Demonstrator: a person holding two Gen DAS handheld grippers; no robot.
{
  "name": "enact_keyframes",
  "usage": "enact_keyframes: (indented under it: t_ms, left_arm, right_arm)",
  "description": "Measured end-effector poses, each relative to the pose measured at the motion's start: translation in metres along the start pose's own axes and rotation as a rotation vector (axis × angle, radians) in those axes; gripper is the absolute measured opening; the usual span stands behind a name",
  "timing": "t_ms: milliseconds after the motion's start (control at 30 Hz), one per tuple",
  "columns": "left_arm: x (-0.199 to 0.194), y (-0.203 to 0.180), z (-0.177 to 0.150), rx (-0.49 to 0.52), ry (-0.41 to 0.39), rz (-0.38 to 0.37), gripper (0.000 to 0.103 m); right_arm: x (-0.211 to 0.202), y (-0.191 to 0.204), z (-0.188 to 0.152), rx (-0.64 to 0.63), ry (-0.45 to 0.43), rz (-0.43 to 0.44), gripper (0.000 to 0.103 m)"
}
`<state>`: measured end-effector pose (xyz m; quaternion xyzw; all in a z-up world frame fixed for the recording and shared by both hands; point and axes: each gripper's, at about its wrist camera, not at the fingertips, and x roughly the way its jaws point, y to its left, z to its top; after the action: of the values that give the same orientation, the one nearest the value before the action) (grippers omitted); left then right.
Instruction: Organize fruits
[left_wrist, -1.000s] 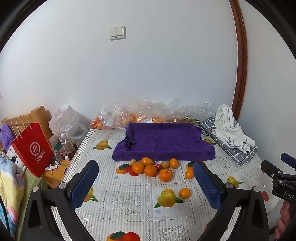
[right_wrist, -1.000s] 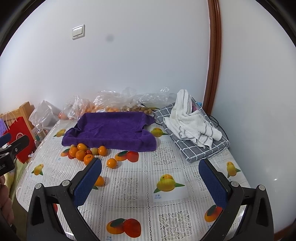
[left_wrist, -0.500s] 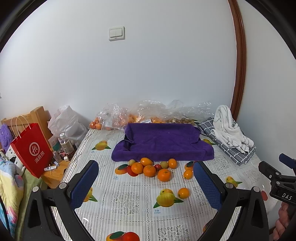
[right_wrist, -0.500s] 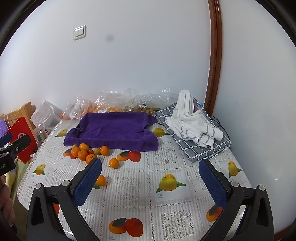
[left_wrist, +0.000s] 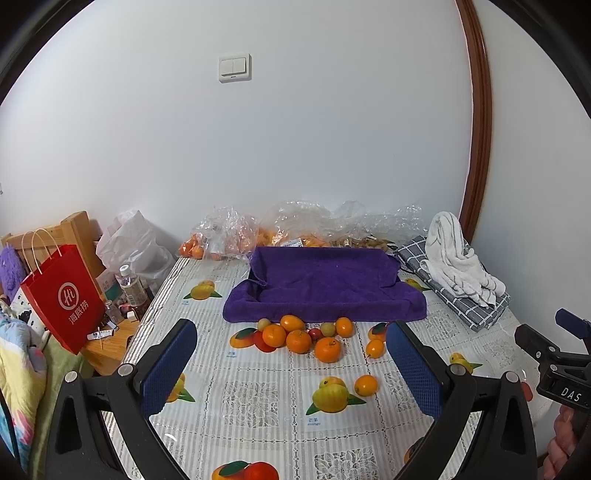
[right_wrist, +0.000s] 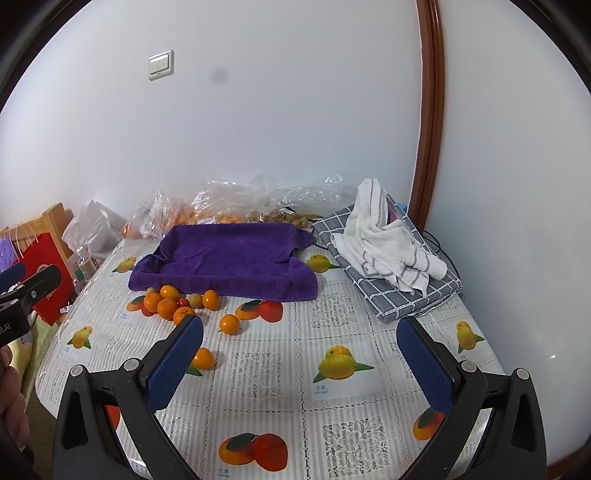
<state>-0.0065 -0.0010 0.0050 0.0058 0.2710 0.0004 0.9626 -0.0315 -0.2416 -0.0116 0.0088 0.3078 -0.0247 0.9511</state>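
Note:
A cluster of several oranges and small fruits (left_wrist: 299, 334) lies on the tablecloth in front of a purple towel-lined tray (left_wrist: 325, 284); it also shows in the right wrist view (right_wrist: 173, 301), before the tray (right_wrist: 229, 258). Two loose oranges lie nearer: one (left_wrist: 374, 348) and another (left_wrist: 365, 384), seen in the right wrist view too (right_wrist: 229, 324) (right_wrist: 203, 358). My left gripper (left_wrist: 291, 365) is open and empty, above the table short of the fruit. My right gripper (right_wrist: 299, 363) is open and empty, to the right of the fruit.
Clear plastic bags of fruit (left_wrist: 295, 229) line the wall behind the tray. A white towel on grey checked cloth (right_wrist: 388, 243) lies at the right. A red paper bag (left_wrist: 62, 295) and bottle (left_wrist: 131, 286) stand off the left edge.
Both grippers have drawn back and risen slightly, so the table and fruit sit a bit lower and farther. Nothing was grasped; the fruit has not moved.

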Motion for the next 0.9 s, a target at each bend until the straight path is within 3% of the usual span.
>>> enact_keyframes:
  t_ms: [900]
  left_arm:
    - [-0.0020,-0.0046,0.0031,-0.003,-0.007,-0.008,0.103]
  right_arm:
    - [-0.0043,0.0034,-0.0028,-0.009,-0.014,0.012,0.103]
